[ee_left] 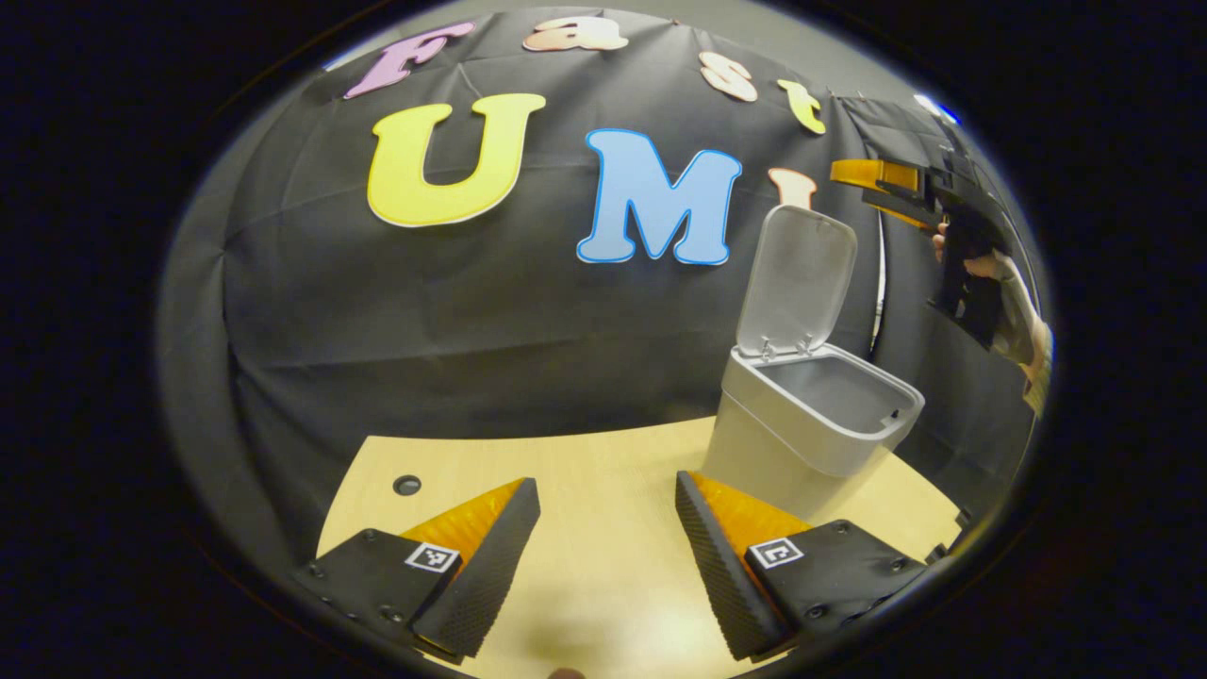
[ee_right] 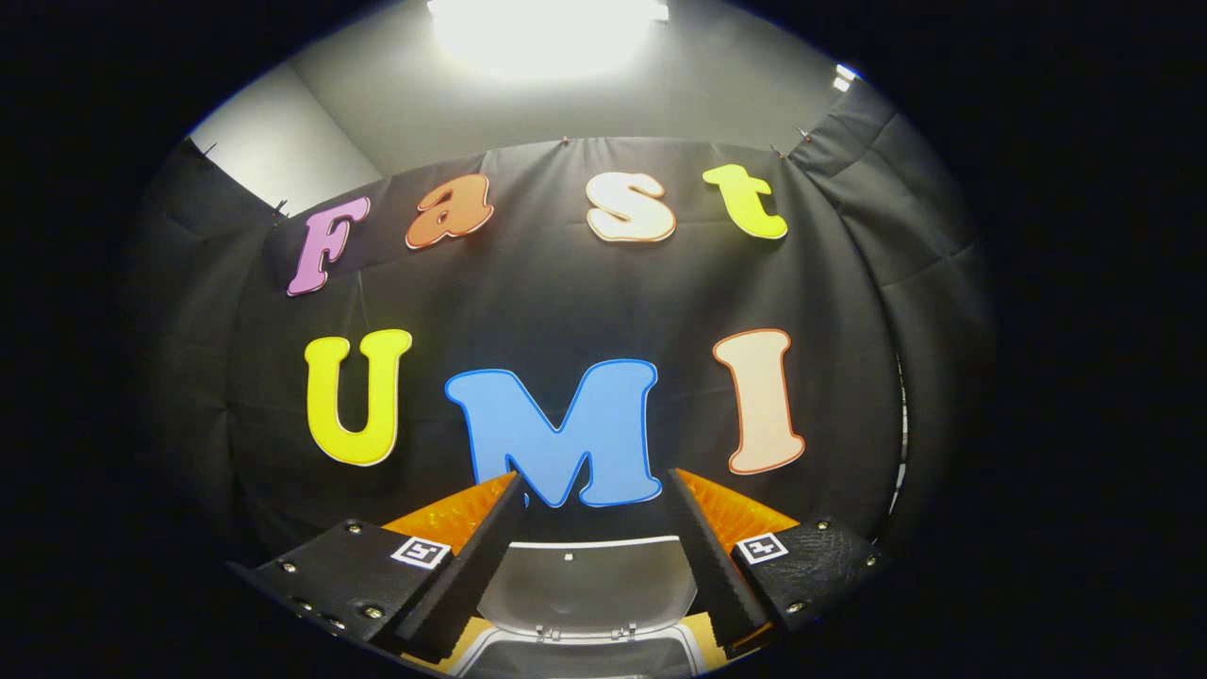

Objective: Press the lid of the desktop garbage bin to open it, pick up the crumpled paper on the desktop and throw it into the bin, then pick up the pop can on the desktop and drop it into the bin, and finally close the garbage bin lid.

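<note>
Bin lid upright (open), both hand-held grippers spread wide, empty

A ceiling light blows out to white glare at the top of the right gripper view, washing the grey wall beneath it. The cloth stays dim and matte. The table is evenly lit, with soft shadows beside the bin. Fisheye distortion bows every edge; both views darken and soften toward the rim.
</note>
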